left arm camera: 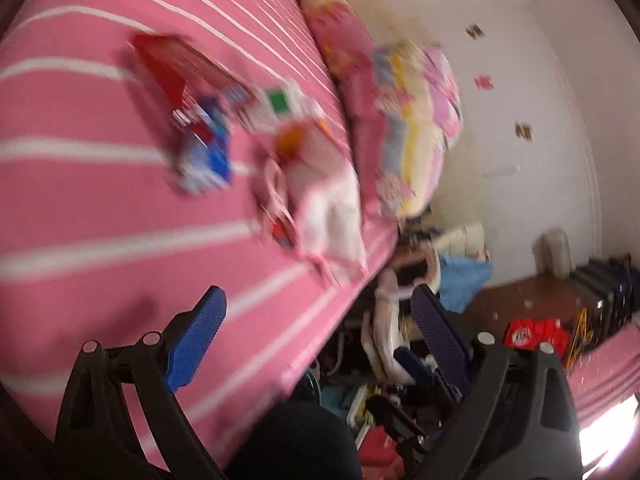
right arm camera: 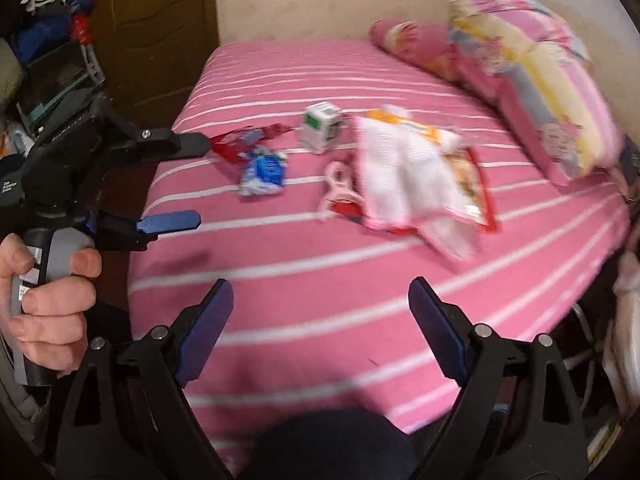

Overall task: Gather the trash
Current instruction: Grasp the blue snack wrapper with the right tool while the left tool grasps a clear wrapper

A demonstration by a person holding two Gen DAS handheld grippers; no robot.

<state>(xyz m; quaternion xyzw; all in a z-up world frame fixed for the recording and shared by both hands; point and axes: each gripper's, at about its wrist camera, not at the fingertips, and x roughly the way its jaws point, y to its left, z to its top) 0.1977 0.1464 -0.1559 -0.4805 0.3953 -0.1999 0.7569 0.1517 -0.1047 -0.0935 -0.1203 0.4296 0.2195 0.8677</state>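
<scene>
Trash lies on the pink striped bed (right arm camera: 320, 280): a red wrapper (right arm camera: 240, 142), a blue-and-white wrapper (right arm camera: 264, 174), a small white-and-green carton (right arm camera: 322, 128), a large white-and-orange bag (right arm camera: 412, 172) and a pink clip (right arm camera: 338, 188). My right gripper (right arm camera: 320, 312) is open and empty above the bed's near part. My left gripper (right arm camera: 188, 182) is open and empty at the bed's left edge, close to the red wrapper. The blurred left wrist view shows the red wrapper (left arm camera: 172, 68), blue wrapper (left arm camera: 208, 156), carton (left arm camera: 280, 108) and white bag (left arm camera: 324, 200) beyond the open left gripper (left arm camera: 316, 316).
Pink patterned pillows (right arm camera: 532, 80) and a bolster (right arm camera: 412, 46) lie at the bed's head by the wall. A brown door (right arm camera: 156, 32) and cluttered shelves (right arm camera: 48, 60) stand left of the bed. The floor beside the bed (left arm camera: 400, 360) holds clutter, a red bag (left arm camera: 536, 334) and dark suitcases (left arm camera: 604, 292).
</scene>
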